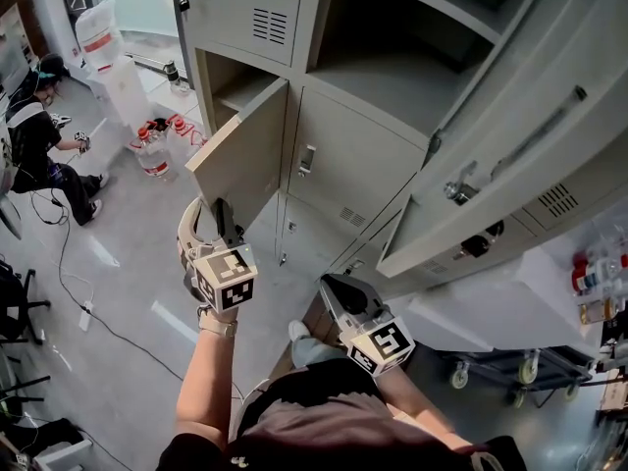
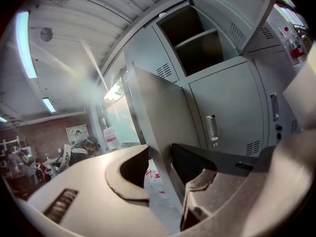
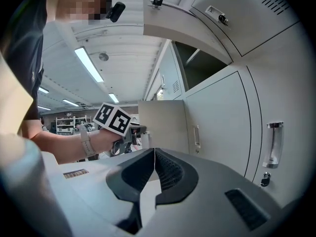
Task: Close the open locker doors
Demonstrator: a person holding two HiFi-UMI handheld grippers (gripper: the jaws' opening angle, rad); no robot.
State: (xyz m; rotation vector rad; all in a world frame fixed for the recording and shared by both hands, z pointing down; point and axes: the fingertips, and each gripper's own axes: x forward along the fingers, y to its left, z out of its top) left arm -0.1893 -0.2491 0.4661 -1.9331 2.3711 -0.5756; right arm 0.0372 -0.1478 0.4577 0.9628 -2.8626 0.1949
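Straddling the free edge of the half-open grey sheet-metal locker door [image 1: 240, 160] with the left tongs [image 2: 160, 164] spread wide, that edge standing between the pads. Holding the right tongs [image 3: 155, 157] pressed together on nothing, low near the closed grey locker front [image 1: 353, 170]. Showing a second, larger grey locker door [image 1: 530, 135] swung open at upper right of the head view.

This looks like a workshop or lab hall. Grey metal lockers [image 1: 353, 165] fill the head view from 12 to 3 o'clock, above a bare grey floor [image 1: 128, 292] crossed by a loose cable [image 1: 61, 263]. A person [image 1: 39, 135] sits among gear at 10 o'clock and a wheeled cart [image 1: 510, 359] stands at 4 o'clock. The right gripper view shows tube lights [image 3: 91, 65] and storage shelves [image 3: 64, 125].
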